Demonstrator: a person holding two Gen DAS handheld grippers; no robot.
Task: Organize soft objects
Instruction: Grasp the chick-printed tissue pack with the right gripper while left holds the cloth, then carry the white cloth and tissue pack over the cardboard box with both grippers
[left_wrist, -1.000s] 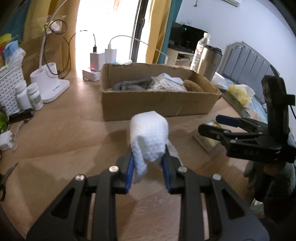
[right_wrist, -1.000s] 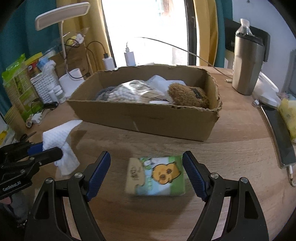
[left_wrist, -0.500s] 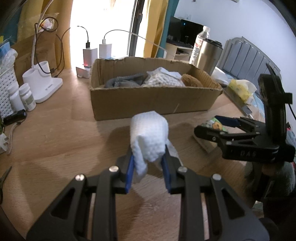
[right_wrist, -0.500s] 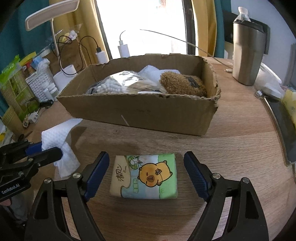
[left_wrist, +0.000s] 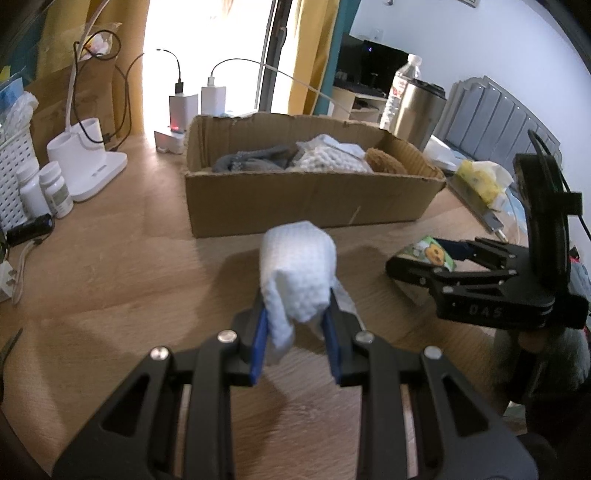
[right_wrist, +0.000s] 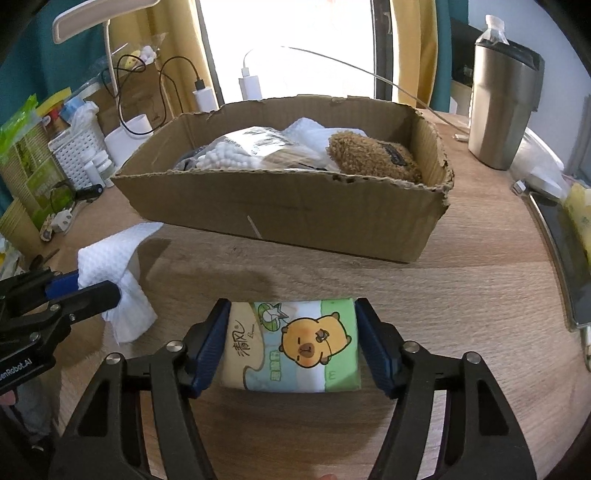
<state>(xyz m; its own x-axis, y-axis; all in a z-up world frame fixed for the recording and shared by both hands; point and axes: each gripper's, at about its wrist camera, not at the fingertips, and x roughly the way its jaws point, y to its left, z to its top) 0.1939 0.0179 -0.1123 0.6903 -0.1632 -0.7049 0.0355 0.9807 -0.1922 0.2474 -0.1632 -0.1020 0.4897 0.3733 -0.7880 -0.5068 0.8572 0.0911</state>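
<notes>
My left gripper (left_wrist: 295, 332) is shut on a white textured cloth (left_wrist: 297, 273) and holds it above the wooden table; the cloth also shows in the right wrist view (right_wrist: 118, 266). My right gripper (right_wrist: 293, 339) has its blue pads against both sides of a tissue pack (right_wrist: 295, 347) printed with a yellow cartoon animal, which rests on the table. The pack also shows in the left wrist view (left_wrist: 428, 253). Behind both stands an open cardboard box (right_wrist: 288, 206) holding a brown plush (right_wrist: 373, 157), a bag of white balls and grey fabric.
A steel tumbler (right_wrist: 502, 107) and a plastic bottle stand at the back right. A phone (right_wrist: 557, 254) and yellow tissues lie at the right edge. A white lamp base (left_wrist: 86, 166), chargers, pill bottles (left_wrist: 55, 188) and a white basket are on the left.
My right gripper has moved forward over the tissue pack and closed its jaws onto it. My left gripper, still holding the cloth, has moved slightly closer to the box.
</notes>
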